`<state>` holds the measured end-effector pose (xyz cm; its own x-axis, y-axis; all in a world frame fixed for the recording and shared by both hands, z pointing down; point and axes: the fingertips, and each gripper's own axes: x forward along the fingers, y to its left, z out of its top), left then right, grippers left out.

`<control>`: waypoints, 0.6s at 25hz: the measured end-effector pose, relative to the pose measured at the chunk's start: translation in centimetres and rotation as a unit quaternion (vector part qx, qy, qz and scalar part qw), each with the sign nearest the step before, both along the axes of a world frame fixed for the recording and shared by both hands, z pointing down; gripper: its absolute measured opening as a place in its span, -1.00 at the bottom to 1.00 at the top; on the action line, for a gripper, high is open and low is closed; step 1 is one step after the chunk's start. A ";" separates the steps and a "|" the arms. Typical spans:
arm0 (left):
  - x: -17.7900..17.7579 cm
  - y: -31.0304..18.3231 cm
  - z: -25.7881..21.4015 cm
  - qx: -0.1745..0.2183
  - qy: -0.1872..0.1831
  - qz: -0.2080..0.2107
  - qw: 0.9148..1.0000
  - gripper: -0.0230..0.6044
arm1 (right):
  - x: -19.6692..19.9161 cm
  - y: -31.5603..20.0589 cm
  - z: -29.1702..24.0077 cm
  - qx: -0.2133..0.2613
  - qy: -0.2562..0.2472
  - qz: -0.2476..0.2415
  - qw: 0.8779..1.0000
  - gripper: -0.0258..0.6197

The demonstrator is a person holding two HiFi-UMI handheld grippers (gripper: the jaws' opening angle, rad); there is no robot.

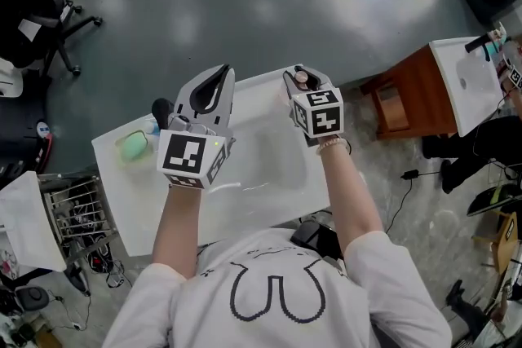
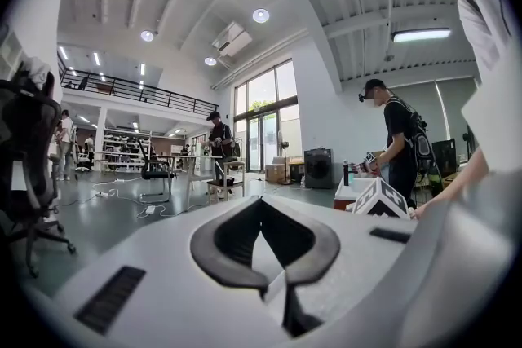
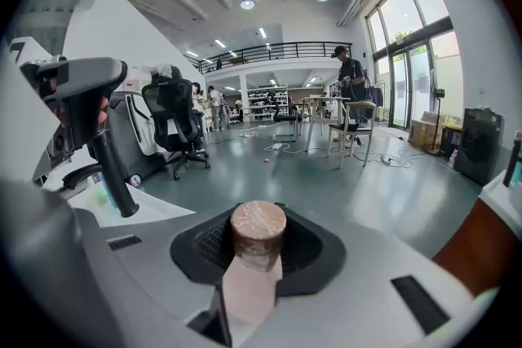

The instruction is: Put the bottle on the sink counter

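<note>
My right claw [image 1: 301, 77] is clamped on the bottle [image 3: 254, 269] just below its cap, holding it upright in the air over the far right end of the white table [image 1: 122, 171], beside the basin [image 1: 273, 159]. My left claw [image 1: 218, 77] is closed and empty. I should lower straight down onto the flat rim clear of the basin, let the base settle, and only then part the jaws.

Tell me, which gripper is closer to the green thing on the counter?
Left. The left gripper hangs just right of the green thing; the right gripper, holding the bottle, is farther right, across the sink basin.
</note>
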<state>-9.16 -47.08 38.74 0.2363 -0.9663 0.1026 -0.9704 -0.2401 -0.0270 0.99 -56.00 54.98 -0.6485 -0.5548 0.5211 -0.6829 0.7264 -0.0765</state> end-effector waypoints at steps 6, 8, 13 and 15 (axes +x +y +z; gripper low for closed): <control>0.5 0.0 0.0 -0.001 0.001 0.002 1.000 -0.90 | 0.1 -0.1 0.7 -0.005 0.004 -0.002 1.000 -0.54; 0.5 0.0 0.0 -0.001 0.001 0.003 1.000 -0.90 | -0.3 0.0 0.8 -0.003 0.004 -0.005 1.000 -0.53; 0.7 0.6 -0.1 0.001 -0.002 0.007 1.000 -0.90 | -0.7 0.6 1.0 0.009 0.012 -0.010 1.000 -0.53; 0.9 0.7 -0.3 0.002 -0.002 0.008 1.000 -0.90 | -0.6 0.8 1.0 0.016 0.017 -0.013 1.000 -0.53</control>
<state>-8.24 -46.43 38.48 0.2505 -0.9629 0.1005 -0.9665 -0.2547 -0.0314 0.42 -55.25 56.02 -0.6449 -0.5551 0.5254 -0.6661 0.7452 -0.0303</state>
